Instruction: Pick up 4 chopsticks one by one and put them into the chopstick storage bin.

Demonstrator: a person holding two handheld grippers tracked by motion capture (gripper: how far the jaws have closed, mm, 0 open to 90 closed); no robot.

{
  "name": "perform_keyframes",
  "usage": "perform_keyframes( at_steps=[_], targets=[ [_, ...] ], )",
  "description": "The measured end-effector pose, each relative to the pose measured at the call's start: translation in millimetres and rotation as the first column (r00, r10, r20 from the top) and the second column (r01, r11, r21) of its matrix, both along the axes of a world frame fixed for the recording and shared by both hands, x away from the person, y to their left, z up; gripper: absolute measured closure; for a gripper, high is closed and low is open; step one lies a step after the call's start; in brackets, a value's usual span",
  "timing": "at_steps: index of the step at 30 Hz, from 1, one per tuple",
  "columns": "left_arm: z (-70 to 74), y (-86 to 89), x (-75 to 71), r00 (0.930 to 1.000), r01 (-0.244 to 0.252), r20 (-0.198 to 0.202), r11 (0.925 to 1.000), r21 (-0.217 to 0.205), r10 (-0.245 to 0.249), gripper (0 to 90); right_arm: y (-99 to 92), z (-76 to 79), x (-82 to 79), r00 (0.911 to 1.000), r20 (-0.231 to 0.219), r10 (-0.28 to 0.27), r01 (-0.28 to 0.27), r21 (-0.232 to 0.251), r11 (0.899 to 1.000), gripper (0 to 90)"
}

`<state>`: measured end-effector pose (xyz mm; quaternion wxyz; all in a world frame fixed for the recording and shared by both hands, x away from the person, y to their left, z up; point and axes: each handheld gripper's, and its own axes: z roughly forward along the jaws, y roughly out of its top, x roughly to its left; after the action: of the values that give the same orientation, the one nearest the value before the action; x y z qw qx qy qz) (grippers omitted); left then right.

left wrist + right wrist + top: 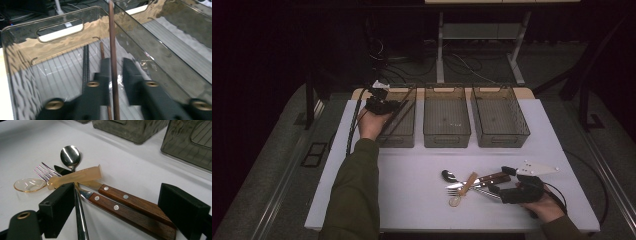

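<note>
My left gripper [383,106] hangs inside the left clear bin [403,142]. In the left gripper view its jaws [116,62] stand slightly apart around a thin brown chopstick [111,37]; a small gap shows on the stick's right side. A second brown chopstick [102,51] and a black pair [86,62] lie on the bin floor. My right gripper [501,180] rests open at the front right, its jaws [118,202] wide on either side of two wood-handled knives [130,200]. Beside them lie a metal spoon [70,155], a fork [45,171] and an amber plastic spoon [30,184].
Two more clear bins, middle [447,140] and right [502,141], stand in a row behind the cutlery pile [469,184]. A white table [412,185] carries everything. Cables and a desk frame [440,55] lie on the dark floor beyond.
</note>
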<state>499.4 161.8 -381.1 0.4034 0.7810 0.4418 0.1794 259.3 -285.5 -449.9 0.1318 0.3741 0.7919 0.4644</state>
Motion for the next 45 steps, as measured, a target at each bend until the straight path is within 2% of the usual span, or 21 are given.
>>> perform_keyframes(
  at_steps=[4,7,14,16,20,24,31,34,37,40,45],
  targets=[
    [0.3,0.9,-0.4,1.0000,-0.009,0.001,0.9998,0.017,0.009,61.6,-0.1,0.0,0.1,1.0000,0.000,-0.001,0.001,0.000,1.000,13.8],
    [0.2,2.4,-0.2,0.9998,-0.017,0.000,0.9998,0.013,0.017,54.7,0.3,0.0,-0.1,1.0000,-0.002,-0.001,0.001,-0.001,1.000,13.8],
    [5.0,4.6,-5.9,1.0000,0.009,0.004,0.9999,0.010,-0.009,42.1,1.1,-0.8,2.2,1.0000,-0.002,0.003,-0.003,-0.001,1.000,13.8],
    [6.9,5.0,-10.5,0.9997,0.018,0.019,0.9998,0.010,-0.018,39.9,2.0,-1.3,2.6,1.0000,-0.003,0.004,-0.004,-0.001,1.000,13.8],
    [9.7,7.3,-20.6,0.9993,0.036,0.006,0.9994,-0.004,-0.036,35.9,2.3,-1.7,2.4,0.9999,-0.007,0.009,-0.009,-0.002,1.000,13.8],
    [11.6,8.5,-34.9,0.9971,0.076,0.008,0.9963,-0.040,-0.075,29.9,1.1,-0.7,2.5,1.0000,0.000,0.009,-0.009,0.002,1.000,13.8],
    [11.8,5.7,-65.8,0.9890,0.147,0.017,0.9890,-0.015,-0.147,23.9,2.3,-1.4,2.8,1.0000,-0.003,0.009,-0.009,-0.006,1.000,13.8],
    [10.4,3.3,-80.4,0.9853,0.169,0.028,0.9851,-0.031,-0.168,22.4,2.8,-1.8,2.7,0.9999,-0.003,0.011,-0.011,-0.008,1.000,13.8],
    [9.3,1.8,-94.6,0.9798,0.197,0.040,0.9802,-0.021,-0.196,21.2,2.8,-1.9,2.8,0.9999,-0.004,0.012,-0.012,-0.009,1.000,13.8],
    [6.6,-1.6,-109.1,0.9751,0.216,0.060,0.9756,-0.038,-0.214,20.7,2.7,-1.8,2.7,0.9999,-0.002,0.011,-0.011,-0.008,1.000,13.8],
    [2.6,-6.7,-129.6,0.9675,0.245,0.068,0.9693,-0.017,-0.244,19.1,1.6,-1.5,2.2,1.0000,-0.003,0.008,-0.008,-0.008,1.000,13.8]
  ],
)
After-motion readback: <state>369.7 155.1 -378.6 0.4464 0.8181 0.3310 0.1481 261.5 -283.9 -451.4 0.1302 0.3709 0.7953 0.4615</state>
